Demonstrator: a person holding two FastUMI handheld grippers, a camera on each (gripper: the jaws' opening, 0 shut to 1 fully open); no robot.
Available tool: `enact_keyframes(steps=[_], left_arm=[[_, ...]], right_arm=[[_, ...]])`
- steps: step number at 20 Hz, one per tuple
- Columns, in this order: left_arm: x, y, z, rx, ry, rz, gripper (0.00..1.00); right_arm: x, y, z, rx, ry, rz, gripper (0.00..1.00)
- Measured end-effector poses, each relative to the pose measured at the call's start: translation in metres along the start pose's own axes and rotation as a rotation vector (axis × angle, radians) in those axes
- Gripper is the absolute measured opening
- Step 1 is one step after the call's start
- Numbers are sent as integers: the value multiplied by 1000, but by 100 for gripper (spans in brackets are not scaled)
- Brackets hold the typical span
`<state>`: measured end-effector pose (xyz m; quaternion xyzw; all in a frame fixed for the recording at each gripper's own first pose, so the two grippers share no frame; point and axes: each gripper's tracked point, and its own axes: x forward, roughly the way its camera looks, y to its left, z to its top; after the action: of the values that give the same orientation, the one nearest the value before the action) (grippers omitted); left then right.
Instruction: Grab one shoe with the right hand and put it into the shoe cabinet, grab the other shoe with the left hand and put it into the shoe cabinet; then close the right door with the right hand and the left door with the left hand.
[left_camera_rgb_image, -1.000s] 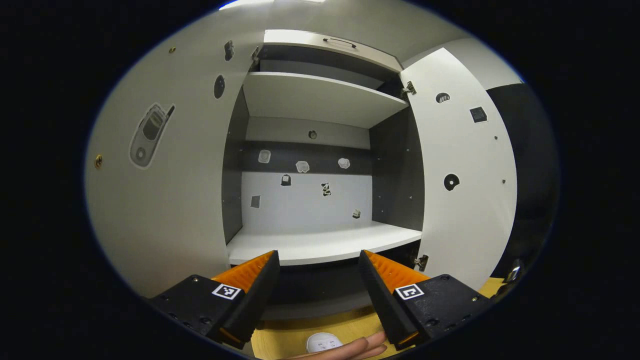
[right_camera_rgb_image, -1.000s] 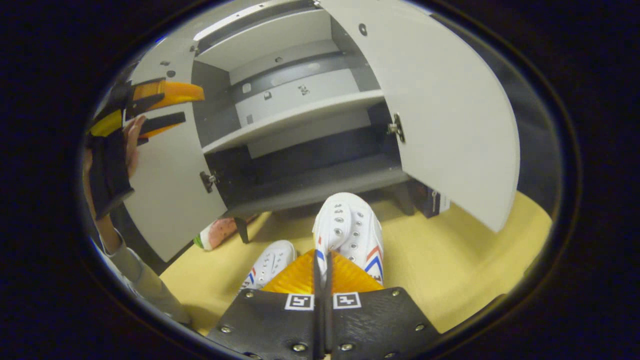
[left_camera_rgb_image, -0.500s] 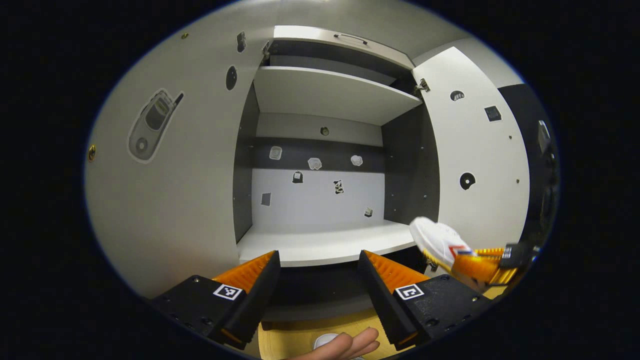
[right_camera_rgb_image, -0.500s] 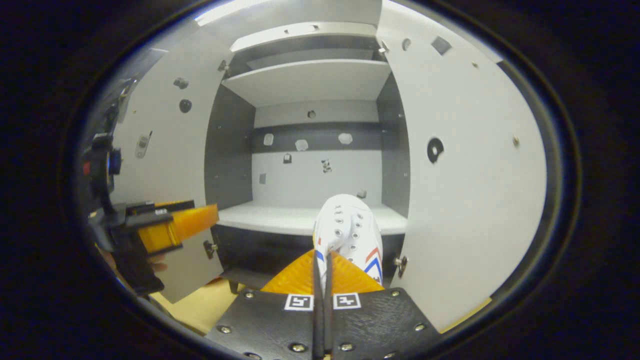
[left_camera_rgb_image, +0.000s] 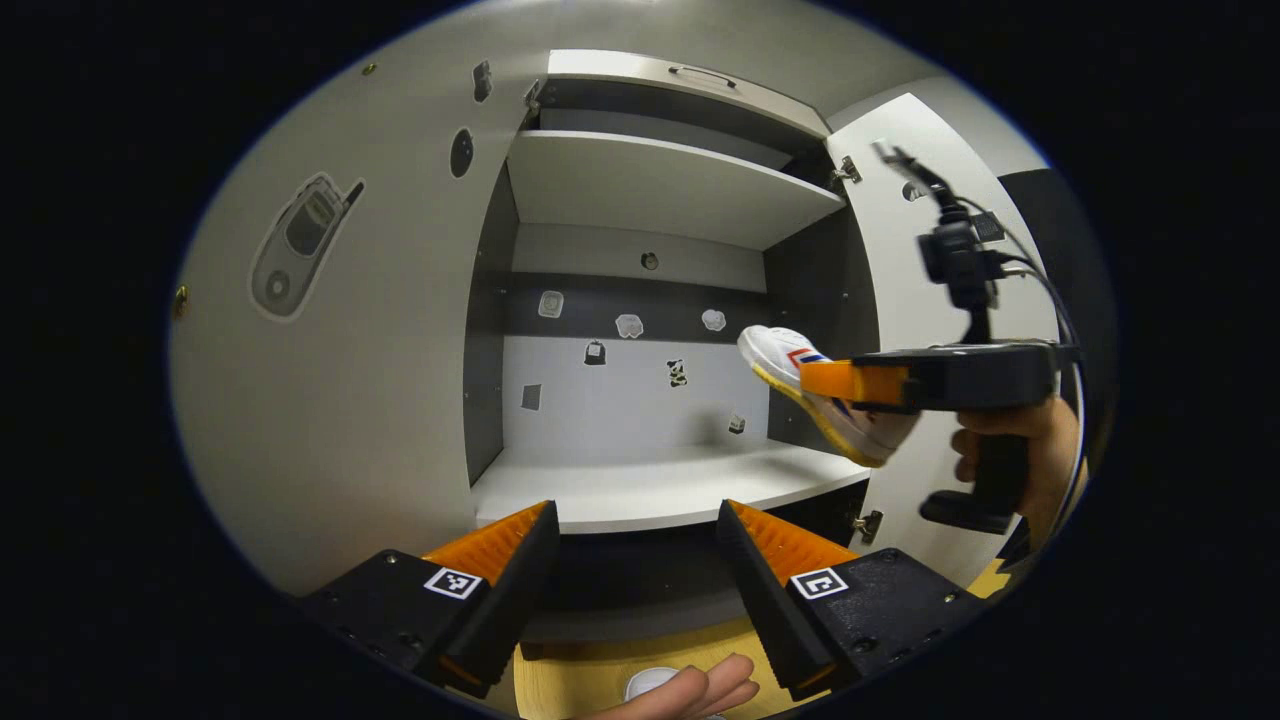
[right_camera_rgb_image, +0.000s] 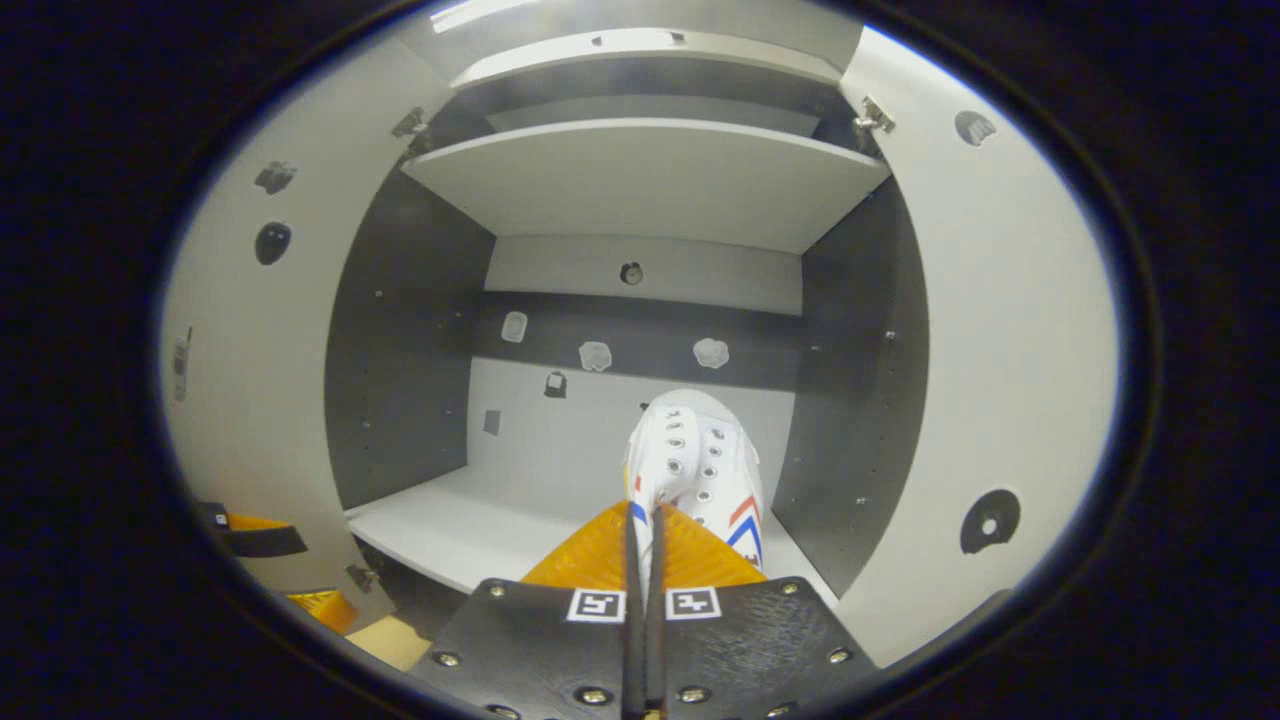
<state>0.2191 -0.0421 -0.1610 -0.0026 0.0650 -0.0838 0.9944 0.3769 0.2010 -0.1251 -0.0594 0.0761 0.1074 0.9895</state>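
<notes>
Left gripper view: the left gripper (left_camera_rgb_image: 635, 545) has its fingers spread apart, holding nothing, below the shoe cabinet (left_camera_rgb_image: 660, 190). The white shoe (left_camera_rgb_image: 800, 375) hangs above the lower shelf (left_camera_rgb_image: 650, 490), clamped by the right gripper (left_camera_rgb_image: 850, 382).

Right gripper view: its fingers press together on the shoe's edge inside the cabinet. No readable writing.

Readable text: none
Square coded tags (left_camera_rgb_image: 452, 583): one on each jaw block, patterns only
Cabinet stickers (left_camera_rgb_image: 629, 326): ahead of jaws, too small to read

Recording booth w/ home-style shoe cabinet (left_camera_rgb_image: 640, 190), stickered doors.
</notes>
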Motion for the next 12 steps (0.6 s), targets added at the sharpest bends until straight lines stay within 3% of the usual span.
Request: enact_keyframes(steps=[2, 4, 9, 11, 12], left_arm=[[1, 1, -1, 0, 3, 6, 96], [0, 1, 0, 4, 0, 8, 96], [-2, 1, 4, 0, -19, 6, 95], [-1, 2, 5, -2, -24, 11, 95], [-1, 3, 5, -3, -22, 18, 95]], right_arm=[[33, -3, -7, -22, 6, -3, 4], [61, -12, -18, -40, 29, -24, 1], [103, -21, -58, -61, 107, -25, 1], [109, -32, -73, -56, 145, -62, 1], [106, -34, -74, -48, 134, -67, 17]])
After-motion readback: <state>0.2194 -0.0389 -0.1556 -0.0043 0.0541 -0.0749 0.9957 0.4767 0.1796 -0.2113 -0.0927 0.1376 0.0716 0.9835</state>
